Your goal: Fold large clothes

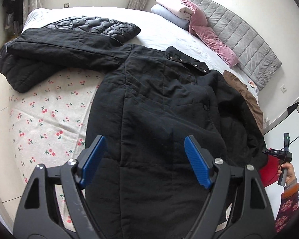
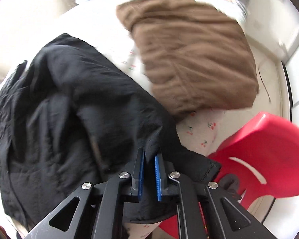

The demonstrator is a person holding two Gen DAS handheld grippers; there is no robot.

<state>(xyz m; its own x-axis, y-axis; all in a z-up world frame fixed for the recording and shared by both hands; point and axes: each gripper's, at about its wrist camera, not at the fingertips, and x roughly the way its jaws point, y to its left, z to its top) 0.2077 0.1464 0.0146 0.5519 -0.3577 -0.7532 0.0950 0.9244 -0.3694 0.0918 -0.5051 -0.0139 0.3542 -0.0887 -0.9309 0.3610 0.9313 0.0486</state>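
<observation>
A large black padded coat (image 1: pixel 159 107) lies spread on the bed, collar with snaps toward the headboard, one sleeve stretched out to the left. My left gripper (image 1: pixel 145 145) hovers open and empty above the coat's lower body. My right gripper (image 2: pixel 149 155) is shut on a fold of the black coat (image 2: pixel 69 107) at its right side, near the bed's edge; it shows in the left wrist view (image 1: pixel 285 155) at the far right, held in a hand.
A black quilted jacket (image 1: pixel 93 24) lies at the far left of the bed. A brown folded garment (image 2: pixel 193 55) lies beside the coat. Pink pillows (image 1: pixel 209 31), folded bedding and a grey headboard (image 1: pixel 245 41) are behind. A red plastic stool (image 2: pixel 265 147) stands by the bed.
</observation>
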